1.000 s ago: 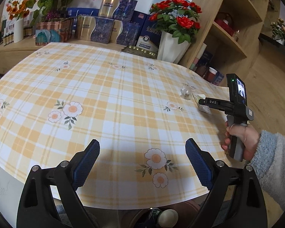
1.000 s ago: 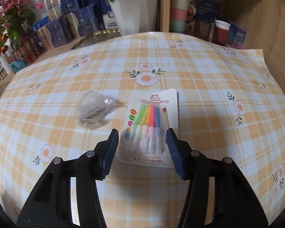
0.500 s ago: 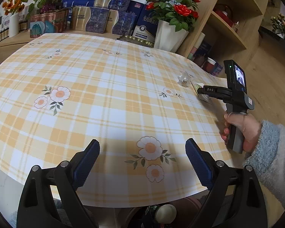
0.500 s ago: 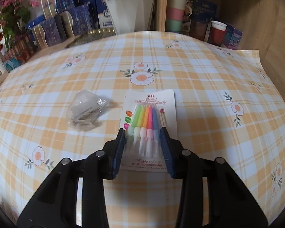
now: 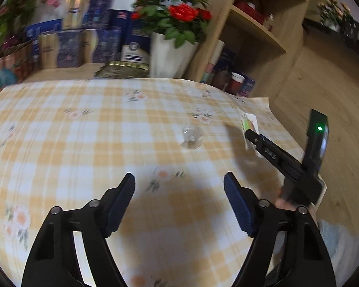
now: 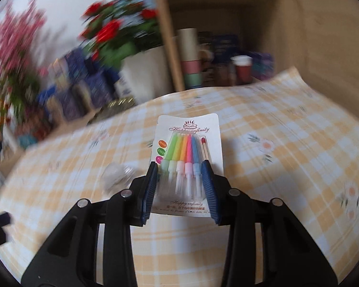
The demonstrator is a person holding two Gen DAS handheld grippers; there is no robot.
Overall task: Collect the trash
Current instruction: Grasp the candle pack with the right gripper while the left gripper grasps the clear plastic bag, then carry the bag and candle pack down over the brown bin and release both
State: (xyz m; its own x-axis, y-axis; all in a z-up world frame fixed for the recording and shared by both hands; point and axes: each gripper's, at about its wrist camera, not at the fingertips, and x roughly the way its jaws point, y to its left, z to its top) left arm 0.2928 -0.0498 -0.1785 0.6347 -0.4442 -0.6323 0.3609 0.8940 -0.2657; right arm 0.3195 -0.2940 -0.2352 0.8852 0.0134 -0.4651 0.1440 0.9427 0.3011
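Cardboard candle pack (image 6: 187,160), pinched edgewise by the right tongs (image 6: 180,186), could slip; left tongs (image 5: 179,205), narrowing, grip nothing.

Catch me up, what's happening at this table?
A person with a handheld gripper in each hand is clearing trash off the checked tablecloth. The right gripper is shut on a candle pack, its fingers clamping the blister of coloured candles, and the card looks lifted off the cloth. The left gripper holds nothing; its fingers have just been closing partway and it points toward a crumpled clear wrapper lying on the table, not yet reached.
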